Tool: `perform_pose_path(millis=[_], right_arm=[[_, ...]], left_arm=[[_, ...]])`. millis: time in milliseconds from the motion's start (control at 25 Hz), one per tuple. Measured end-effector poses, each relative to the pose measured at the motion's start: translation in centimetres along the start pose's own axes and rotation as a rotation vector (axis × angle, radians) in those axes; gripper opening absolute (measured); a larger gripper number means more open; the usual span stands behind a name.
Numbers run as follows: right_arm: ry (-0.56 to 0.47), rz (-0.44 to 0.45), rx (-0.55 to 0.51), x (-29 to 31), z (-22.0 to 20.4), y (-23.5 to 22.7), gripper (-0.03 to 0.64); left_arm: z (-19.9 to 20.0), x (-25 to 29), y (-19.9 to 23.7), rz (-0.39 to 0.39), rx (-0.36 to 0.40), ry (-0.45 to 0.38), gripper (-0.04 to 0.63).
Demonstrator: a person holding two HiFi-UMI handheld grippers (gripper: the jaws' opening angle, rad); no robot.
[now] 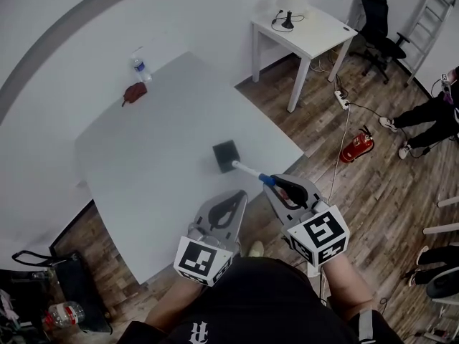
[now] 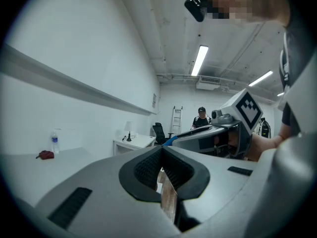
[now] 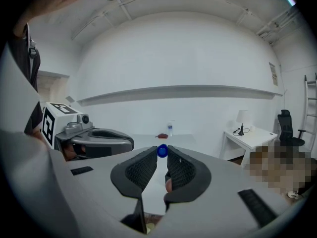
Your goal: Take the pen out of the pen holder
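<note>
A dark square pen holder stands near the right edge of the white table. A white pen with a blue cap slants from the holder's near corner toward me; whether its tip is still inside cannot be told. My right gripper is shut on the pen's blue end, whose cap shows between the tips of that gripper. My left gripper hovers beside it over the table's front edge, shut with nothing in it. The right gripper shows in the left gripper view.
A water bottle and a red pouch sit at the table's far corner. A small white desk with a lamp stands to the right, a red fire extinguisher on the wooden floor, a person's legs farther right.
</note>
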State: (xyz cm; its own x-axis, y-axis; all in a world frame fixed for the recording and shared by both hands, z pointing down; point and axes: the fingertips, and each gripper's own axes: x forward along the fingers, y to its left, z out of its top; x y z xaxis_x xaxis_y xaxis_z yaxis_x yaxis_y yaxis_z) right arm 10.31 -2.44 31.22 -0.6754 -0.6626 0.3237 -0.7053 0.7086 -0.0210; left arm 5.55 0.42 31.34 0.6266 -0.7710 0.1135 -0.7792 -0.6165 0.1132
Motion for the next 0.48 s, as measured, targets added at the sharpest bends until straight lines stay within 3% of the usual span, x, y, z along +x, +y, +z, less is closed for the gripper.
perform_pose_path(millis=[480], right_arm=[[-0.031, 0.011, 0.003, -1.4, 0.4, -0.4, 0.069]], left_arm=[[0.3, 0.1, -1.1, 0.016, 0.015, -0.015, 0.006]])
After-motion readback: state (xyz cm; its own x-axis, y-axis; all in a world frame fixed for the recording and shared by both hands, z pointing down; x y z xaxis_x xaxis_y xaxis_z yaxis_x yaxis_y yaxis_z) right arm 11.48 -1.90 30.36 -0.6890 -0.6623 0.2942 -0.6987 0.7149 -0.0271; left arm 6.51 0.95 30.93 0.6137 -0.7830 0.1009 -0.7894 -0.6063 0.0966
